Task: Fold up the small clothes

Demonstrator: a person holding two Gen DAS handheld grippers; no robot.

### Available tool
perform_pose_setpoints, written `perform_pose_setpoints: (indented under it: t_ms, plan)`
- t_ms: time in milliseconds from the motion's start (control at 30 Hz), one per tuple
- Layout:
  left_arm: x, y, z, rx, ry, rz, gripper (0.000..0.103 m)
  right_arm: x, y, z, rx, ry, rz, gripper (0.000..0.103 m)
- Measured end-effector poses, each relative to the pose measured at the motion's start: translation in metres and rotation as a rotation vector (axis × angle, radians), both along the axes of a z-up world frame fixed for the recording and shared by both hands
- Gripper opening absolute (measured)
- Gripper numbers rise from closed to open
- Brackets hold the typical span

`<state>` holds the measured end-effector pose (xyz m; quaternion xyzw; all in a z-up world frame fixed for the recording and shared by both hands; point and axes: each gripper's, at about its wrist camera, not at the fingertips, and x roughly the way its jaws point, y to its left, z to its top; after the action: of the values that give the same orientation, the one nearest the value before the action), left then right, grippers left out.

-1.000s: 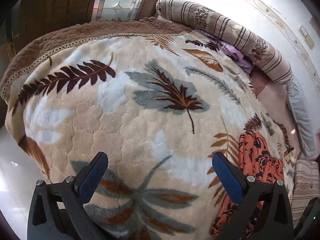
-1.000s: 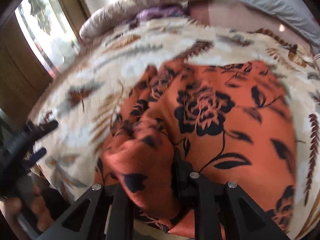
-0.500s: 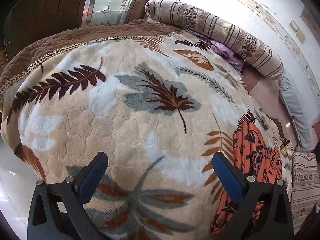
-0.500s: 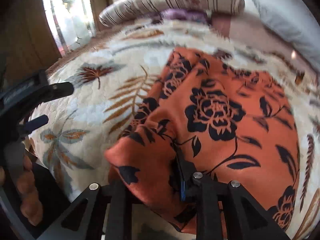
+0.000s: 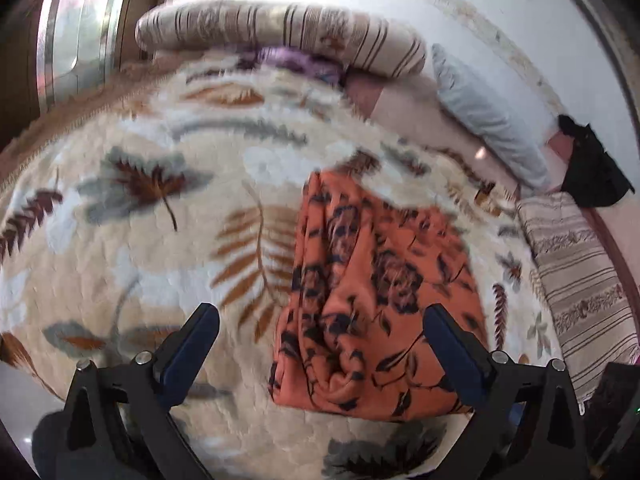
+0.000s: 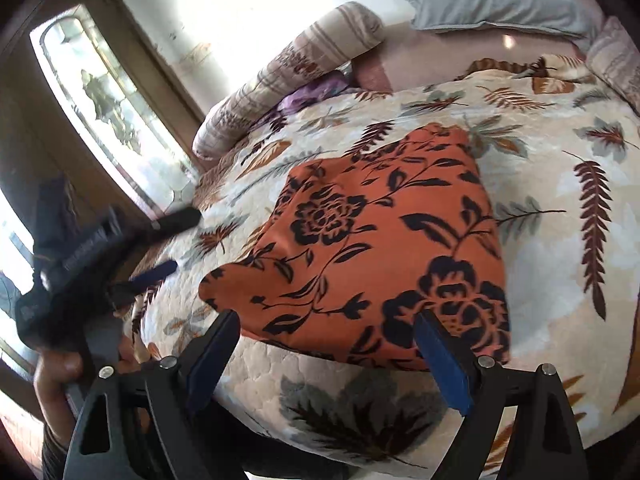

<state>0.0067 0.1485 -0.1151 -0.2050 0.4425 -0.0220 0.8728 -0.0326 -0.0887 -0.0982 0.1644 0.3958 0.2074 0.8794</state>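
Note:
An orange garment with black flowers lies folded flat on the leaf-patterned blanket near the bed's front edge; it also shows in the right wrist view. My left gripper is open and empty, above the blanket with the garment's near left part between its fingers. It also appears at the left of the right wrist view, held in a hand. My right gripper is open and empty, just in front of the garment's near edge.
A striped bolster and a grey pillow lie at the head of the bed. A purple cloth sits by the bolster. A striped folded cover and a black item are at the right. A window is on the left.
My right gripper has opened and let go of the orange garment, which now lies flat. My left gripper has swung right, toward the garment.

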Motion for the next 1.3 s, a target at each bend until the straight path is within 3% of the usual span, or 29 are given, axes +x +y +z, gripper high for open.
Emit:
perform_pose_setpoints:
  t_ms: [33, 67, 100, 133, 233, 367, 500, 567, 633, 700, 733, 767, 800, 867, 933, 967, 1000, 1033, 1133, 1200, 1300]
  plan:
    - [0.004, 0.004, -0.027, -0.007, 0.102, 0.020, 0.080, 0.001, -0.010, 0.001, 0.019, 0.004, -0.017, 0.091]
    - [0.004, 0.015, -0.057, -0.068, 0.188, 0.048, 0.070, 0.003, -0.020, 0.001, 0.036, 0.014, -0.033, 0.091]
    - [-0.005, 0.023, -0.060, -0.108, 0.116, 0.059, 0.070, 0.004, -0.030, 0.001, 0.054, 0.024, -0.055, 0.091]
    - [-0.006, 0.022, -0.054, -0.090, 0.120, 0.046, 0.069, 0.005, -0.040, -0.001, 0.076, 0.036, -0.075, 0.091]
    - [-0.010, 0.011, -0.031, 0.030, 0.135, 0.052, 0.069, 0.015, -0.066, -0.012, 0.160, 0.104, -0.107, 0.091]
    - [-0.017, -0.004, 0.016, 0.124, 0.023, 0.046, 0.069, 0.030, -0.100, -0.019, 0.307, 0.152, -0.140, 0.091]
    - [0.004, -0.033, 0.056, 0.167, -0.112, -0.038, 0.085, 0.062, -0.131, -0.032, 0.409, 0.235, -0.149, 0.091]
    - [0.026, -0.049, 0.055, 0.214, -0.130, -0.086, 0.085, 0.085, -0.140, -0.043, 0.474, 0.299, -0.133, 0.091]
    - [0.051, -0.057, 0.036, 0.288, -0.087, -0.086, 0.085, 0.107, -0.138, -0.056, 0.544, 0.370, -0.078, 0.091]
    - [0.075, -0.054, -0.005, 0.360, 0.068, -0.037, 0.085, 0.123, -0.131, -0.076, 0.581, 0.470, -0.069, 0.091]
    - [0.083, -0.045, -0.027, 0.324, 0.148, -0.019, 0.086, 0.128, -0.125, -0.085, 0.560, 0.507, -0.078, 0.089]
    - [0.080, -0.031, -0.041, 0.233, 0.143, -0.002, 0.089, 0.132, -0.115, -0.089, 0.535, 0.528, -0.041, 0.065]
    - [0.077, -0.021, -0.044, 0.185, 0.131, 0.021, 0.092, 0.133, -0.103, -0.085, 0.466, 0.521, -0.010, 0.052]
    - [0.073, -0.017, -0.045, 0.184, 0.114, 0.012, 0.092, 0.125, -0.081, -0.054, 0.238, 0.395, 0.011, 0.043]
    - [0.071, -0.017, -0.046, 0.197, 0.103, 0.007, 0.092, 0.107, -0.049, -0.023, -0.058, 0.224, 0.029, 0.042]
    - [0.071, -0.016, -0.048, 0.188, 0.099, 0.012, 0.094, 0.102, -0.034, -0.023, -0.177, 0.179, 0.042, 0.042]
    - [0.072, -0.016, -0.049, 0.183, 0.097, 0.011, 0.095, 0.104, -0.027, -0.036, -0.240, 0.199, 0.050, 0.043]
    - [0.071, -0.016, -0.050, 0.196, 0.091, 0.006, 0.096, 0.108, -0.032, -0.049, -0.207, 0.239, 0.029, 0.046]
    - [0.070, -0.017, -0.049, 0.192, 0.078, 0.000, 0.096, 0.114, -0.067, -0.048, 0.051, 0.303, -0.022, 0.057]
    - [0.071, -0.017, -0.049, 0.188, 0.069, -0.002, 0.097, 0.120, -0.086, -0.042, 0.193, 0.301, -0.033, 0.074]
    - [0.071, -0.016, -0.050, 0.184, 0.063, -0.003, 0.097, 0.143, -0.109, -0.050, 0.361, 0.334, -0.085, 0.079]
